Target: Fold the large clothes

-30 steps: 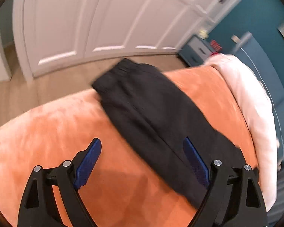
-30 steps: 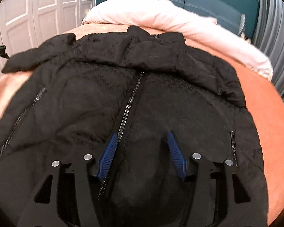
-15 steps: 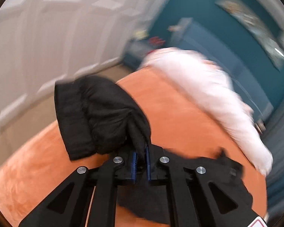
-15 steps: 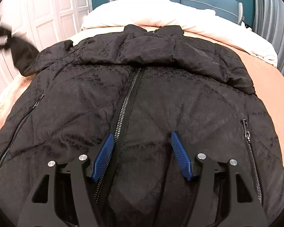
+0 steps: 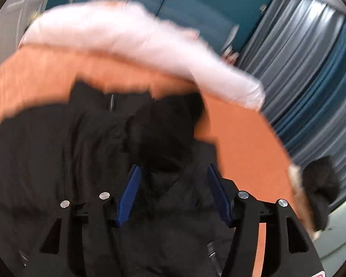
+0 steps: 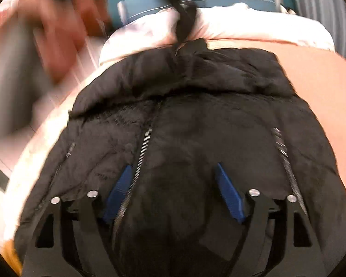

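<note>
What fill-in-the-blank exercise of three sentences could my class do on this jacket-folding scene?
1. The black jacket lies on an ______ bedspread.
2. The jacket's front zipper passes beside the ______ finger of the right gripper.
3. Both the right gripper and the left gripper have their jaws ______.

Missing words: orange; left; open

Left claw (image 5: 173,194) released the sleeve (image 5: 163,133) onto jacket (image 6: 196,120).

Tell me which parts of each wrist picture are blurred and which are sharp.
Left wrist view: the white duvet, black jacket and curtains smear with motion; the gripper body stays crisp. Right wrist view: the upper left streaks, while the jacket's zipper reads fairly sharp.
</note>
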`<action>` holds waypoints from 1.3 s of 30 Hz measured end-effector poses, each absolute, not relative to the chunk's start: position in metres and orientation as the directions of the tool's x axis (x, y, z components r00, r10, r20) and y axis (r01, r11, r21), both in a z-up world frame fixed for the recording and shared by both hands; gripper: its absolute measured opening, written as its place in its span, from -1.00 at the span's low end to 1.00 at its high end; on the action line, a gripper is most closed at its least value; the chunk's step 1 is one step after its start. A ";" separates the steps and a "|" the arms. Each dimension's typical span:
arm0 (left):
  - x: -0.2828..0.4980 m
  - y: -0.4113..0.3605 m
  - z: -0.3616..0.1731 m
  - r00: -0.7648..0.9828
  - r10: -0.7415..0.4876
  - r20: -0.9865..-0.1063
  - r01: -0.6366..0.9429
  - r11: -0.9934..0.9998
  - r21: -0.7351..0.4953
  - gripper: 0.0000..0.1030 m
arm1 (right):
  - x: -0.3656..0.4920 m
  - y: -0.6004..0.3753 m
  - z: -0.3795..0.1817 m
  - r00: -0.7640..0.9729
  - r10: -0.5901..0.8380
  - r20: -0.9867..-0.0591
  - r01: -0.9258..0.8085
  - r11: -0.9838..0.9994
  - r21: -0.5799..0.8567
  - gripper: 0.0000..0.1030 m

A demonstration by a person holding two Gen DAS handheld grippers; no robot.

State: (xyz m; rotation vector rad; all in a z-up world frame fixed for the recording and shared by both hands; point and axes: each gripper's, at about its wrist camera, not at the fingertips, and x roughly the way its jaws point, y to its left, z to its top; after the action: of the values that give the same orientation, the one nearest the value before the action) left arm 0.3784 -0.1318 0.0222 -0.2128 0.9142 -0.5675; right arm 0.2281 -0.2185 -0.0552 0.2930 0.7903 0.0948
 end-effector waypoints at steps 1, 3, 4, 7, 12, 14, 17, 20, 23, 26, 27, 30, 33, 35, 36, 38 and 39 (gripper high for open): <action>0.376 -0.137 0.007 0.455 -0.531 -0.714 0.365 0.843 -0.395 0.13 | 0.223 -0.229 -0.054 0.694 0.189 -0.695 0.040 0.953 0.299 0.46; 0.369 -0.129 -0.014 0.389 -0.546 -0.742 0.325 0.835 -0.444 0.13 | 0.216 -0.237 -0.053 0.674 0.145 -0.724 0.030 0.974 0.223 0.45; 0.365 -0.119 -0.015 0.393 -0.562 -0.728 0.305 0.826 -0.473 0.13 | 0.213 -0.242 -0.050 0.679 0.149 -0.719 0.019 0.975 0.220 0.45; 0.353 -0.075 -0.001 0.450 -0.565 -0.691 0.277 0.824 -0.494 0.19 | 0.218 -0.262 -0.035 0.703 0.131 -0.699 0.012 0.981 0.195 0.51; 0.366 -0.024 0.028 0.597 -0.378 -0.708 0.224 0.926 -0.305 0.37 | 0.273 -0.289 -0.007 0.733 0.107 -0.672 0.042 0.979 0.201 0.55; 0.384 0.007 0.025 0.632 -0.250 -0.734 0.157 0.968 -0.195 0.37 | 0.311 -0.305 -0.005 0.722 0.153 -0.674 0.073 0.953 0.294 0.63; 0.403 0.039 0.006 0.647 -0.137 -0.750 0.062 0.990 -0.128 0.37 | 0.360 -0.330 -0.015 0.715 0.149 -0.683 0.185 0.902 0.390 0.64; 0.411 0.064 -0.014 0.621 -0.109 -0.776 -0.018 0.988 -0.153 0.37 | 0.399 -0.338 -0.032 0.680 0.142 -0.720 0.253 0.876 0.411 0.63; 0.419 0.071 -0.041 0.587 -0.086 -0.805 -0.072 0.985 -0.157 0.37 | 0.433 -0.332 -0.053 0.605 0.227 -0.764 0.254 0.854 0.454 -0.23; 0.414 0.064 -0.060 0.585 -0.060 -0.809 -0.067 0.990 -0.122 0.42 | 0.416 -0.320 -0.019 0.721 0.195 -0.665 0.160 0.886 0.435 -0.42; 0.415 0.060 -0.064 0.586 -0.068 -0.807 -0.064 0.989 -0.130 0.48 | 0.408 -0.317 -0.013 0.753 0.181 -0.632 0.135 0.899 0.418 -0.42; 0.411 0.069 -0.076 0.593 -0.091 -0.800 -0.077 0.983 -0.169 0.72 | 0.415 -0.314 -0.064 0.665 0.104 -0.740 0.181 0.938 0.295 -0.36; 0.400 0.065 -0.077 0.605 -0.069 -0.794 -0.077 0.987 -0.144 0.74 | 0.417 -0.315 -0.084 0.650 0.132 -0.749 0.158 0.940 0.303 -0.33; 0.401 0.063 -0.078 0.606 -0.056 -0.793 -0.078 0.988 -0.130 0.75 | 0.415 -0.314 -0.072 0.643 0.086 -0.761 0.189 0.945 0.267 -0.27; 0.401 0.063 -0.078 0.607 -0.053 -0.793 -0.079 0.989 -0.127 0.75 | 0.410 -0.314 -0.065 0.652 0.056 -0.756 0.211 0.944 0.252 -0.27; 0.400 0.062 -0.080 0.610 -0.045 -0.791 -0.082 0.989 -0.120 0.75 | 0.383 -0.320 -0.037 0.718 -0.027 -0.695 0.280 0.926 0.253 -0.27; 0.400 0.062 -0.081 0.613 -0.039 -0.789 -0.084 0.990 -0.115 0.75 | 0.372 -0.320 -0.023 0.753 -0.074 -0.653 0.307 0.918 0.251 -0.26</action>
State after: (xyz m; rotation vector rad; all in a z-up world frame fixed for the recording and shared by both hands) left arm 0.3999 0.0617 -0.0809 -0.1457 0.9119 0.0261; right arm 0.3717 -0.3205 -0.0225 0.3581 0.6896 -0.2128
